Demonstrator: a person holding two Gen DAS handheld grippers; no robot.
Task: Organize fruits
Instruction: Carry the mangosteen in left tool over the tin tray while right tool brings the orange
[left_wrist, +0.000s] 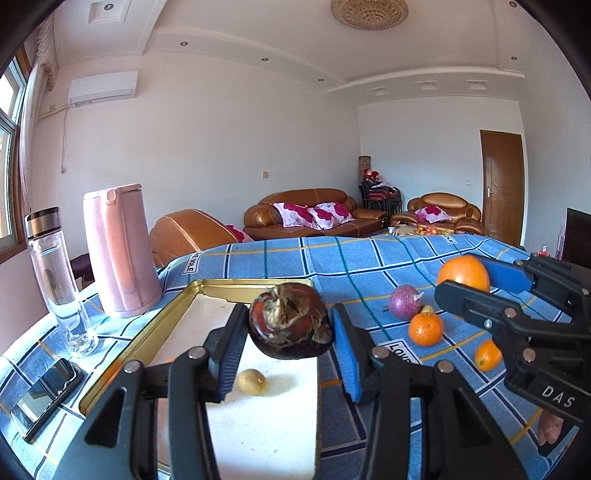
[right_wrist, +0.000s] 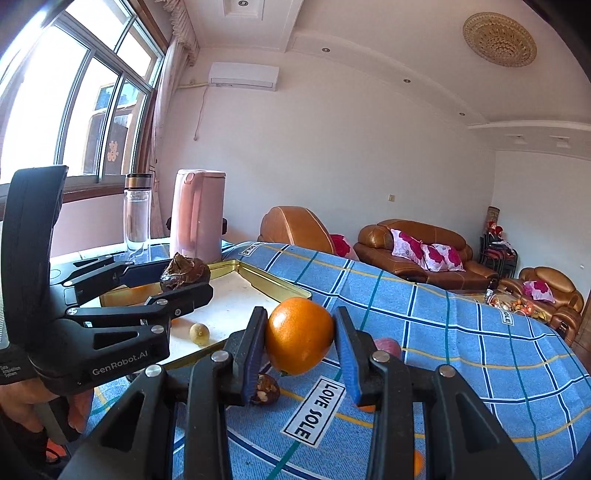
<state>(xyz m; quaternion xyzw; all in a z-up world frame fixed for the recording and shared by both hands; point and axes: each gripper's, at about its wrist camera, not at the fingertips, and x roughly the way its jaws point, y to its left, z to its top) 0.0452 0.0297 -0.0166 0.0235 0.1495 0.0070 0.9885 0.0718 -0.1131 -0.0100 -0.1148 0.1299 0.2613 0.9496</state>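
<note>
Both grippers are holding fruit: your left gripper (left_wrist: 290, 345) is clamping a dark mangosteen (left_wrist: 289, 320) above the gold-rimmed tray (left_wrist: 147, 332), your right gripper (right_wrist: 300, 345) an orange (right_wrist: 299, 335) over the checked tablecloth (right_wrist: 461, 332). Be lowering the mangosteen clear of the small longan (left_wrist: 252, 382) before easing those pads apart.

The white floor of the gold-rimmed tray (left_wrist: 122, 347) lies mostly open, with only a small tan fruit (left_wrist: 252, 382) sitting on it. Along the tray's left side stand a pink kettle (left_wrist: 120, 251) and a glass bottle (left_wrist: 59, 280), with a phone (left_wrist: 46, 397) flat beside the rim. To the right, a purple onion (left_wrist: 404, 306) and two small oranges (left_wrist: 425, 328) crowd the checked cloth, while the far stretch of the bench (left_wrist: 332, 254) is open.
</note>
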